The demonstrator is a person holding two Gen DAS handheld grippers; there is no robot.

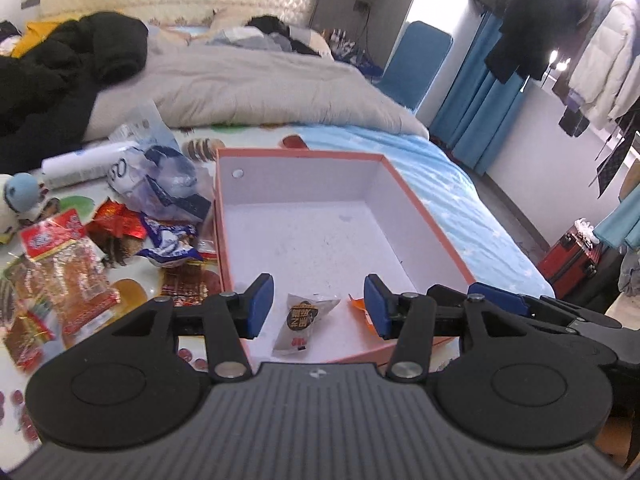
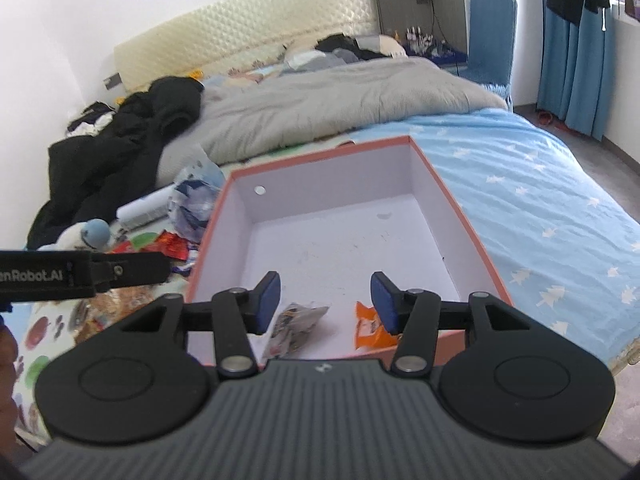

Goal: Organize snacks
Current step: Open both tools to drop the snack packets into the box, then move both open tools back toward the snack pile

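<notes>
- Blue-padded, the left gripper (image 1: 316, 306) and the right gripper (image 2: 325, 303) are held apart, with nothing gripped.
- Two packets (image 1: 299, 325) lie inside the box (image 1: 424, 208) at its near wall.
- The snack pile (image 1: 80, 256) left of the box should be approached next, one packet at a time.

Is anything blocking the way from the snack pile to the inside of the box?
Only the box's own left wall stands between the snack pile and the inside. Snacks must be lifted over it. The box is open on top, holding just two packets near the front.
</notes>
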